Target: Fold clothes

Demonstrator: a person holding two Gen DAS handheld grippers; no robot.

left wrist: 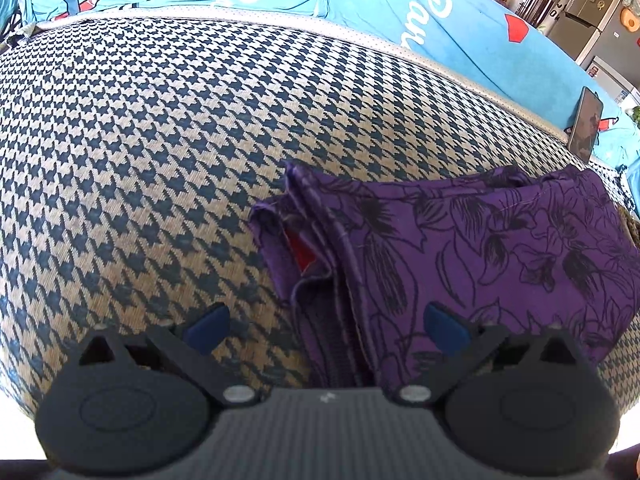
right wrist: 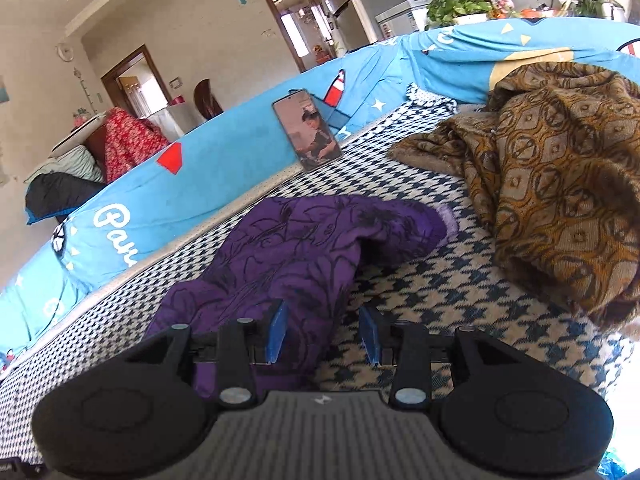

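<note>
A purple garment with black flower outlines [left wrist: 480, 248] lies folded on the houndstooth seat cover [left wrist: 140, 140]. Its layered edges and a red tag [left wrist: 302, 252] face left in the left wrist view. My left gripper [left wrist: 325, 328] hovers over that folded edge, jaws wide open, nothing pinched. In the right wrist view the same garment [right wrist: 300, 240] lies rumpled, running away from the camera. My right gripper [right wrist: 323, 334] stands partly open at the cloth's near right edge. Its left pad [right wrist: 276, 332] is over the fabric and its right pad [right wrist: 370, 334] over the cover [right wrist: 440, 292]; neither presses on the cloth.
A brown patterned blanket [right wrist: 560, 168] is heaped to the right of the garment. A phone [right wrist: 306, 134] leans upright against the blue printed backrest [right wrist: 200, 168]; the left wrist view shows the phone [left wrist: 586, 124] at far right. Doorways, a fridge and plants stand behind.
</note>
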